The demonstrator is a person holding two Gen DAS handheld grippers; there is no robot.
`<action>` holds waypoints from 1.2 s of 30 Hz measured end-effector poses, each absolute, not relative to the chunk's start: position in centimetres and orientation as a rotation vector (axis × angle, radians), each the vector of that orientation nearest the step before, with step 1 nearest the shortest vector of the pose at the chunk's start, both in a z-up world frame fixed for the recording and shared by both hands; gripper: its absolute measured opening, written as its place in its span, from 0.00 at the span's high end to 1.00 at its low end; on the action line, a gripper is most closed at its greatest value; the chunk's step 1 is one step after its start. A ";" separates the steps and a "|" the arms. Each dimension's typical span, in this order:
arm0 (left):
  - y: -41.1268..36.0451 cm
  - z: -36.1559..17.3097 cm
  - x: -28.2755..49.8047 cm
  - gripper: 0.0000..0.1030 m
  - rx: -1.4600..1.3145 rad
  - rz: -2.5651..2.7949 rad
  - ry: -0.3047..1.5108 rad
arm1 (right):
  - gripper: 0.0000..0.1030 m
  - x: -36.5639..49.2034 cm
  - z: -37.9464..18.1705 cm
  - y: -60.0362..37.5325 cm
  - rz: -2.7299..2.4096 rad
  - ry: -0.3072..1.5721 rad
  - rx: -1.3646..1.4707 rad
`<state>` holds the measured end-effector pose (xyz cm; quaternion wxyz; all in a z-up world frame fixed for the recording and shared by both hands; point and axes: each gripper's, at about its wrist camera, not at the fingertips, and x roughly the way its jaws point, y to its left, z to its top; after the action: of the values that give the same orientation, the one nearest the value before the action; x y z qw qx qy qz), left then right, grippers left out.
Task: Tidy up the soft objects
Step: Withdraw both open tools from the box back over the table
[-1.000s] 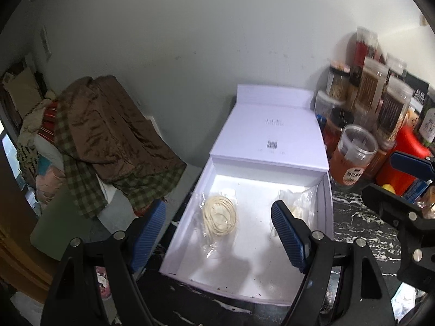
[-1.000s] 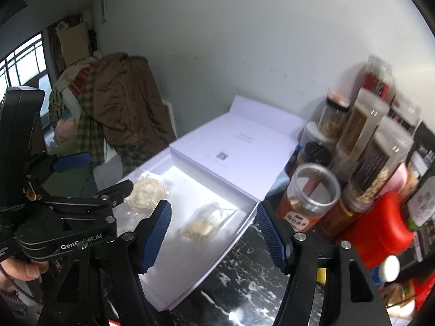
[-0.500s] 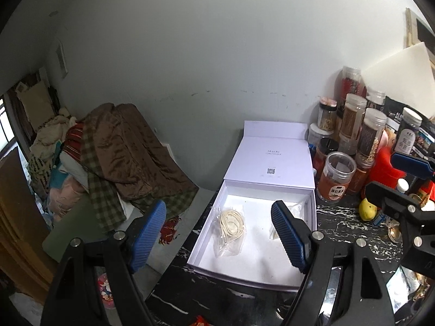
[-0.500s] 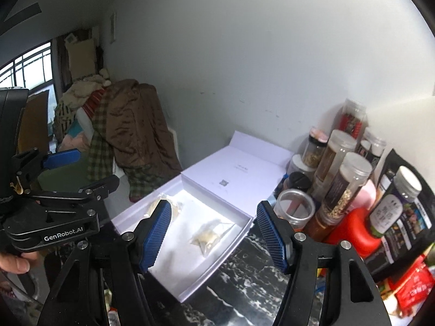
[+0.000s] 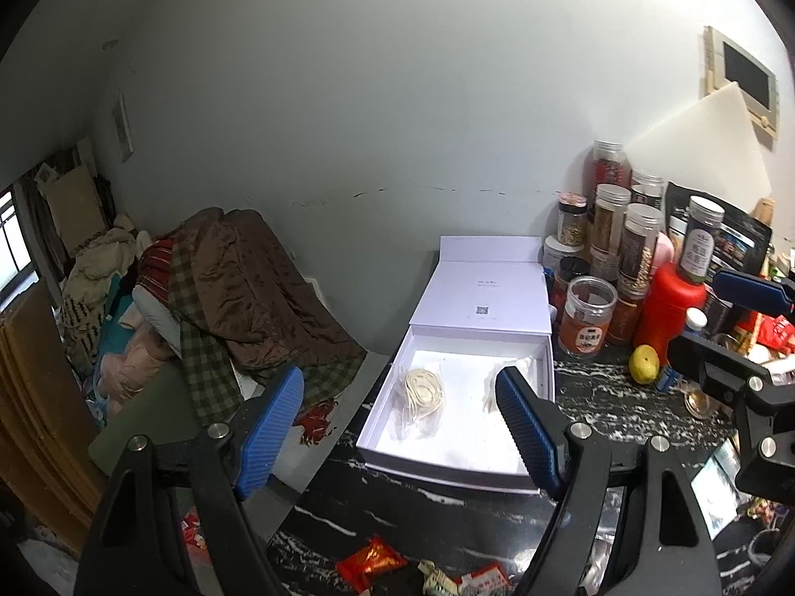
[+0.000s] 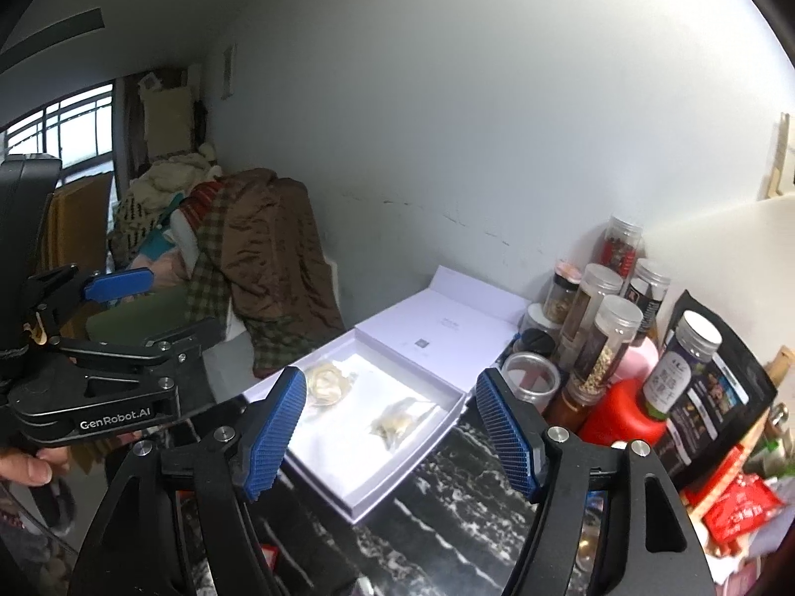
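An open white box [image 5: 377, 439] [image 6: 348, 489] lies on the black marble counter [image 5: 407, 521], its lid folded back toward the wall. Inside lie a clear bag with a cream coil [image 5: 422, 387] [image 6: 325, 380] on the left and a second clear bag with pale contents [image 5: 497, 382] [image 6: 395, 422] on the right. My left gripper [image 5: 400, 432] is open and empty, held back above the box's near edge. My right gripper [image 6: 390, 439] is open and empty, held back to the box's right front. The left gripper also shows in the right wrist view [image 6: 114, 342].
Several spice jars [image 5: 616, 243] [image 6: 596, 318], an open jar [image 5: 589, 315], a red bottle [image 5: 668, 315] and a lemon [image 5: 644, 365] crowd the counter right of the box. Snack wrappers [image 5: 372, 561] lie at the counter's front. A heap of clothes [image 5: 233, 288] fills the left.
Both grippers have pulled back and up from the box, so it looks smaller and farther. Both stay open and empty. The two bags have not moved.
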<state>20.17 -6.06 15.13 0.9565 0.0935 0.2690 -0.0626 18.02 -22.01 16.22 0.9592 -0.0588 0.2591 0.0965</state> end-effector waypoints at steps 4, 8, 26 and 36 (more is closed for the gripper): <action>-5.7 14.8 18.1 0.22 0.196 -0.138 0.544 | 0.30 16.0 16.0 -21.7 0.197 0.511 -0.123; -5.5 14.3 16.0 0.22 0.200 -0.161 0.541 | 0.30 14.0 15.5 -21.3 0.210 0.510 -0.121; -3.8 8.9 9.7 0.22 0.183 -0.236 0.621 | 0.30 7.6 10.5 -19.8 0.240 0.578 -0.069; -3.6 5.4 7.9 0.22 0.170 -0.283 0.698 | 0.30 5.9 6.6 -20.0 0.261 0.647 -0.035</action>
<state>7.91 -3.60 5.44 0.9264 0.0831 0.3403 -0.1381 5.87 -20.02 6.63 0.9396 -0.0170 0.3170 0.1281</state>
